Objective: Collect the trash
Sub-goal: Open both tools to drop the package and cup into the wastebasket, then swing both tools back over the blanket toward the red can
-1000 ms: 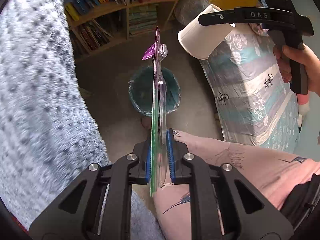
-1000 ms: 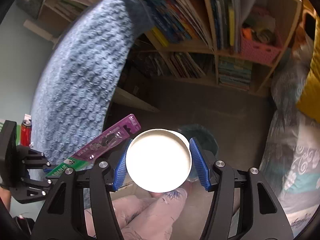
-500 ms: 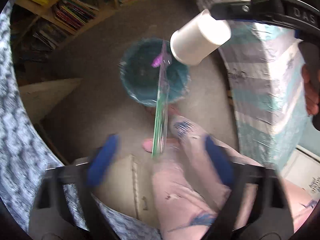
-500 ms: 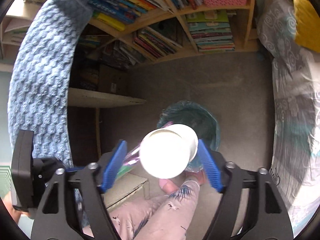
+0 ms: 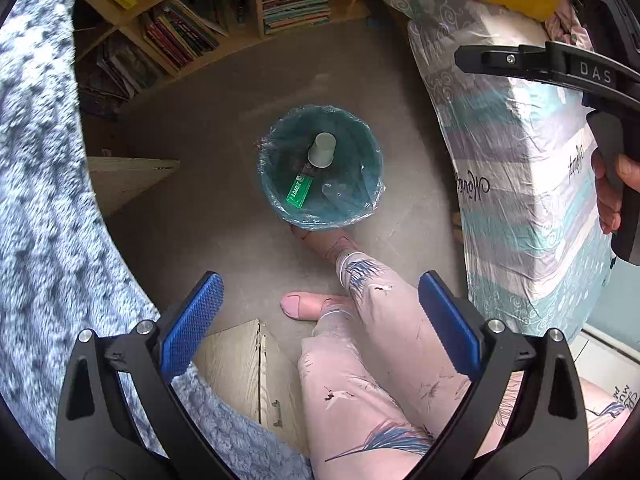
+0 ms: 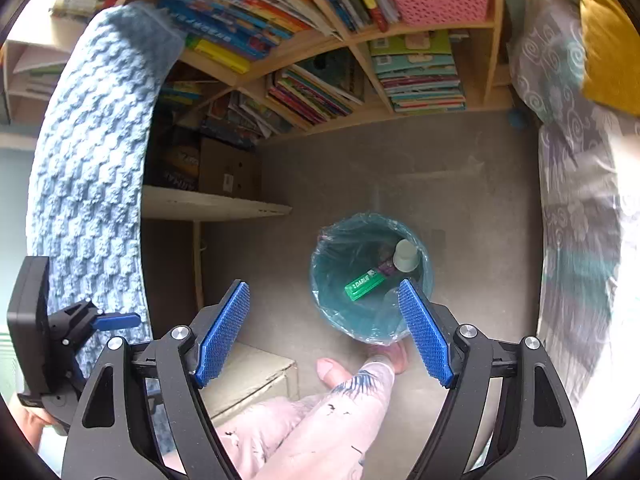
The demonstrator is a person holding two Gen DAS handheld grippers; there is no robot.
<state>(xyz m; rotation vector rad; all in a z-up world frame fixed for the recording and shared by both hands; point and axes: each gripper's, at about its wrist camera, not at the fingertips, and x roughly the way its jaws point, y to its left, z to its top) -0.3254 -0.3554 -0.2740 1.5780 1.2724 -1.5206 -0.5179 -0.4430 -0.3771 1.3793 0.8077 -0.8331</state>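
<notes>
A teal trash bin (image 5: 372,200) lined with a clear bag stands on the grey floor; it also shows in the right wrist view (image 6: 320,300). Inside it lie a white paper cup (image 5: 322,150) (image 6: 406,256) and a green and purple toothbrush package (image 5: 300,192) (image 6: 364,284). My left gripper (image 5: 318,326) is open and empty, held high above the floor on the near side of the bin. My right gripper (image 6: 324,328) is open and empty, above the bin's near rim. The right gripper's body (image 5: 560,72) shows at the upper right of the left wrist view.
A wooden bookshelf (image 6: 360,80) full of books stands behind the bin. A blue knitted blanket (image 6: 92,160) hangs at left. A patterned mattress (image 5: 520,180) is at right. The person's legs and feet (image 5: 360,320) are just in front of the bin, beside a wooden box (image 5: 248,368).
Both grippers opened. The toothbrush package dropped from the left gripper and the paper cup from the right gripper; both now lie in the bin.
</notes>
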